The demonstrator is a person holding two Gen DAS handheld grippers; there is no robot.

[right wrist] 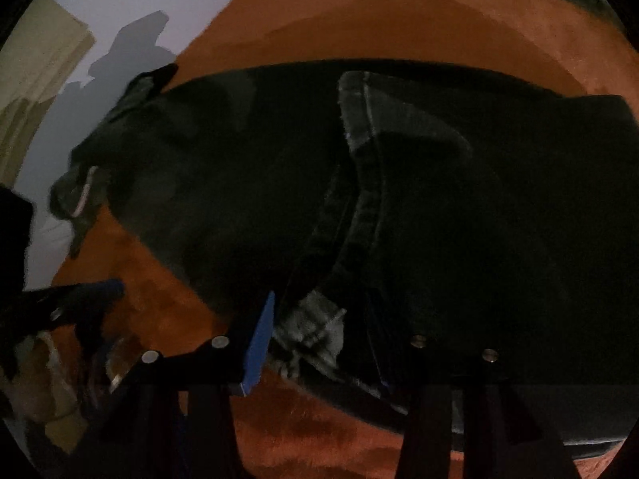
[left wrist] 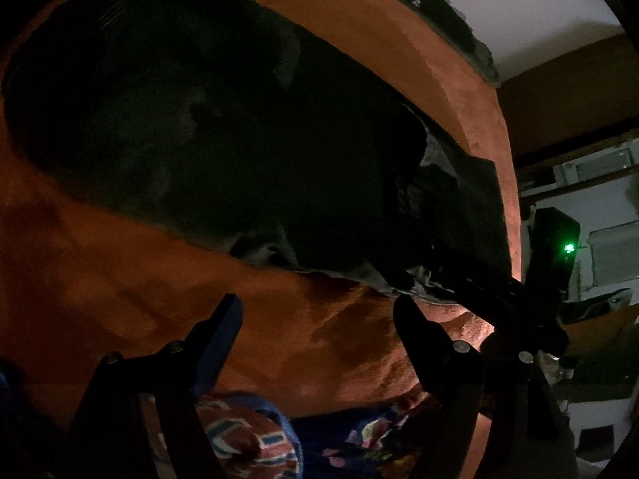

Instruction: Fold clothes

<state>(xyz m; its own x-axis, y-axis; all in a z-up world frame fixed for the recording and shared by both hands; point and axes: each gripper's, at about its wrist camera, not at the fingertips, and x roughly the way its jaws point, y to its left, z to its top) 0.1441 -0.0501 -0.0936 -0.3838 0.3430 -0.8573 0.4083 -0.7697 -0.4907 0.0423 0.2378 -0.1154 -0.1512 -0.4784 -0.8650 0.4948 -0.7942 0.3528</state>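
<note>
My left wrist view looks steeply down past its own fingers onto the orange blanket point(left wrist: 131, 279), close above it, with the dark trousers point(left wrist: 199, 119) ahead. My right wrist view tilts down just as steeply, nearer still, the trousers filling its front. Both views share the trousers, the blanket and the opposite gripper.

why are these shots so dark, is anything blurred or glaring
Left wrist view: dim room, the dark garment nearly black on the orange blanket; a green indicator light glares; fisheye bends the edges. Right wrist view: equally dim, soft blur along the garment's grey hem, a hard shadow on the pale wall.
</note>
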